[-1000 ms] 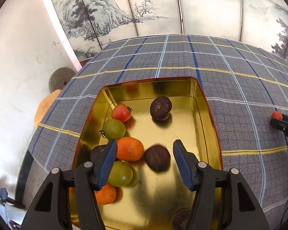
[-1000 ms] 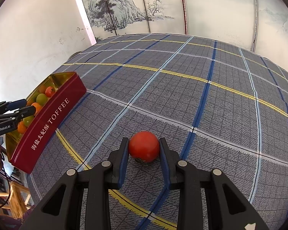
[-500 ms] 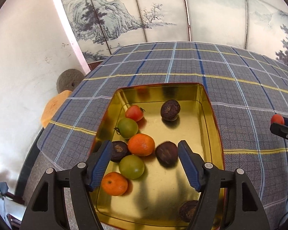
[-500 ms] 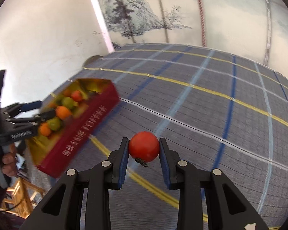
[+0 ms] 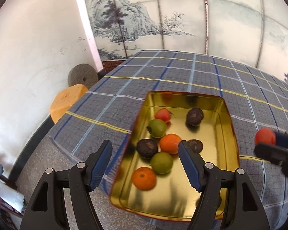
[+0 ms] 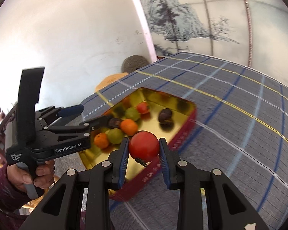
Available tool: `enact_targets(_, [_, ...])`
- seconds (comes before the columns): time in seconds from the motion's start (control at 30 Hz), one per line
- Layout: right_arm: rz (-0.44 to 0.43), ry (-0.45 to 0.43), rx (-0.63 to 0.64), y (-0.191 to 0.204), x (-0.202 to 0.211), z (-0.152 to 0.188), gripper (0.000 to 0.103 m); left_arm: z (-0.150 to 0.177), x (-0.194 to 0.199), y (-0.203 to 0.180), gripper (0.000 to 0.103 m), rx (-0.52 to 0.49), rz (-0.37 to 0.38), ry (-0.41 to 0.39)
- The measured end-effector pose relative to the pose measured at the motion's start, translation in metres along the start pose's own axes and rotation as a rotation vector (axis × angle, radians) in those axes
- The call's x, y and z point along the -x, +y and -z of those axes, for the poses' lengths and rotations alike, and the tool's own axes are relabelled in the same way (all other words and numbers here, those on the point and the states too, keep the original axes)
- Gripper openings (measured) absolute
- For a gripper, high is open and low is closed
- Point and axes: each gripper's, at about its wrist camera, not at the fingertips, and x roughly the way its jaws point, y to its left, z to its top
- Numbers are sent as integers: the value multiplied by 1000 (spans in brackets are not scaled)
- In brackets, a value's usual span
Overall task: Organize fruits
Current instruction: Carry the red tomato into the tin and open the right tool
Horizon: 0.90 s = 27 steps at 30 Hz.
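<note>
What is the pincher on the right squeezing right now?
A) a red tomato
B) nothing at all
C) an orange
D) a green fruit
A: in the right wrist view the right gripper has both pads pressed against a round red tomato with its little stem hanging down, held up near the gold tin where the other fruits lie.

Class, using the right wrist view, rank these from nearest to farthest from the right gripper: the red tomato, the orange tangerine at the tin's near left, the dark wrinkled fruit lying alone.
1. Red tomato, between its fingers.
2. Orange tangerine, left, inside the gold tin.
3. Dark wrinkled fruit, deeper in the tin.
</note>
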Motion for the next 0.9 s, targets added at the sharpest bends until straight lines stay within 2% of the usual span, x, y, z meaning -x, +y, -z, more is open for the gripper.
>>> enact_targets(0.3, [-30,59,31,25,-31,3,29,4,6,25,72,51,-14,-13])
enact_targets(0.53, [-32,74,51,37,-40,3,29,10,4,38,72,71,-10,-4])
enact_targets(0.9, [-26,95,47,38,-52,4,29,19,-6,46,72,78,-9,28])
